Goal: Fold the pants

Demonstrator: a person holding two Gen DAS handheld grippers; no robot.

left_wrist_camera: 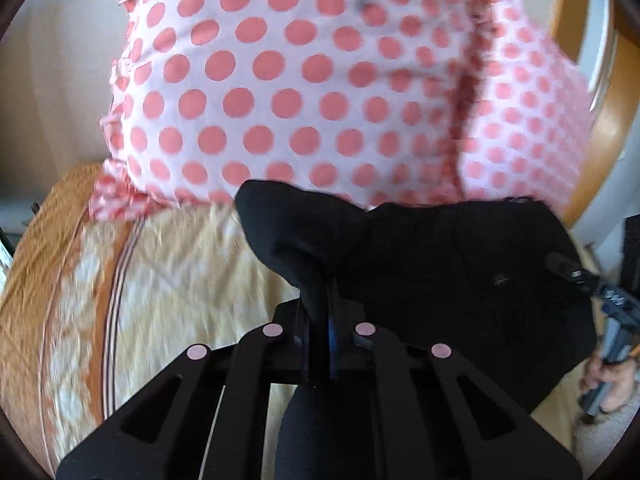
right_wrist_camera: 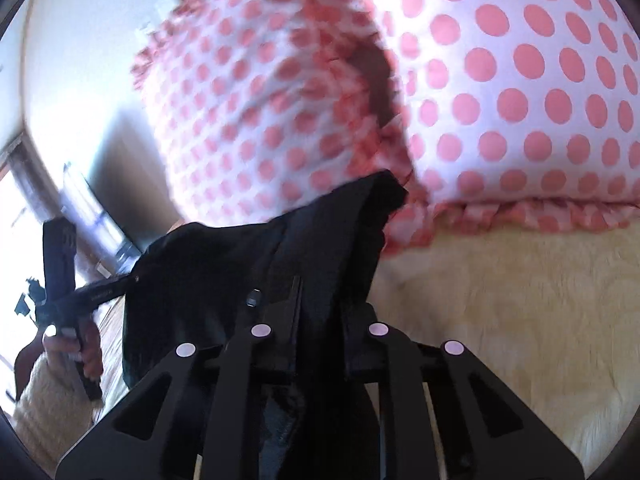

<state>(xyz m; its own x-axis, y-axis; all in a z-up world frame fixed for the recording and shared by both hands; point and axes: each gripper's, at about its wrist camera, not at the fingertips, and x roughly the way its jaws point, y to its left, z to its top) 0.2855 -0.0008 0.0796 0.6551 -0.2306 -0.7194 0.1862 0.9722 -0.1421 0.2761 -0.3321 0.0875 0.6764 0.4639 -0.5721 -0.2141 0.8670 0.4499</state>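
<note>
The black pants [left_wrist_camera: 460,276] hang between both grippers above a cream bedspread. My left gripper [left_wrist_camera: 326,308] is shut on one bunched corner of the fabric, which bulges up over its fingers. In the right wrist view the pants [right_wrist_camera: 248,264] drape over my right gripper [right_wrist_camera: 316,300], which is shut on a thick fold of the cloth. The fabric hides the fingertips of both grippers. Each view shows the other gripper at its edge: the right gripper's body [left_wrist_camera: 612,304] held in a hand, and the left gripper's body [right_wrist_camera: 64,280] held in a hand with a fuzzy cream sleeve.
Two white pillows with pink dots [left_wrist_camera: 280,80] [right_wrist_camera: 520,100] stand close behind the pants. The cream and orange patterned bedspread [left_wrist_camera: 168,280] [right_wrist_camera: 500,300] lies below. A curved wooden bed frame [left_wrist_camera: 608,128] rises at the right of the left wrist view.
</note>
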